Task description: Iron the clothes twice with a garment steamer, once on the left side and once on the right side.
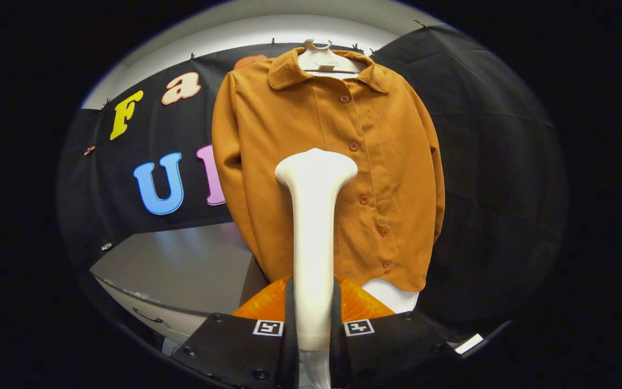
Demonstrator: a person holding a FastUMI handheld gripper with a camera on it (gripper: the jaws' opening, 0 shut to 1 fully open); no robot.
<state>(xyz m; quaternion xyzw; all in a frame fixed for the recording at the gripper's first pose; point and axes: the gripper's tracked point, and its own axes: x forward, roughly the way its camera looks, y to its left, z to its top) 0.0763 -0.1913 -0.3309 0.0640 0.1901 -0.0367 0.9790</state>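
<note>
Your gripper [313, 324] is clamped on the white garment steamer [314, 227], both fingers pressing its handle. Its head stands at twelve o'clock from the fingers, before the brown buttoned shirt [376, 162], which hangs on a white hanger [323, 58] beyond.

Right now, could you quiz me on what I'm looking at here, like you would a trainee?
1. True or false: the fingers are closed on the white steamer's handle.
2. Multiple choice: the steamer head is in front of which part of the orange shirt? A) collar B) the panel beside the button row C) a sleeve cuff
3. What does the shirt hang from?

Key:
1. True; both fingers press on the handle.
2. B; the head sits mid-height, on the side of the buttons nearer the booth's lettered wall.
3. A white hanger at the collar.
</note>
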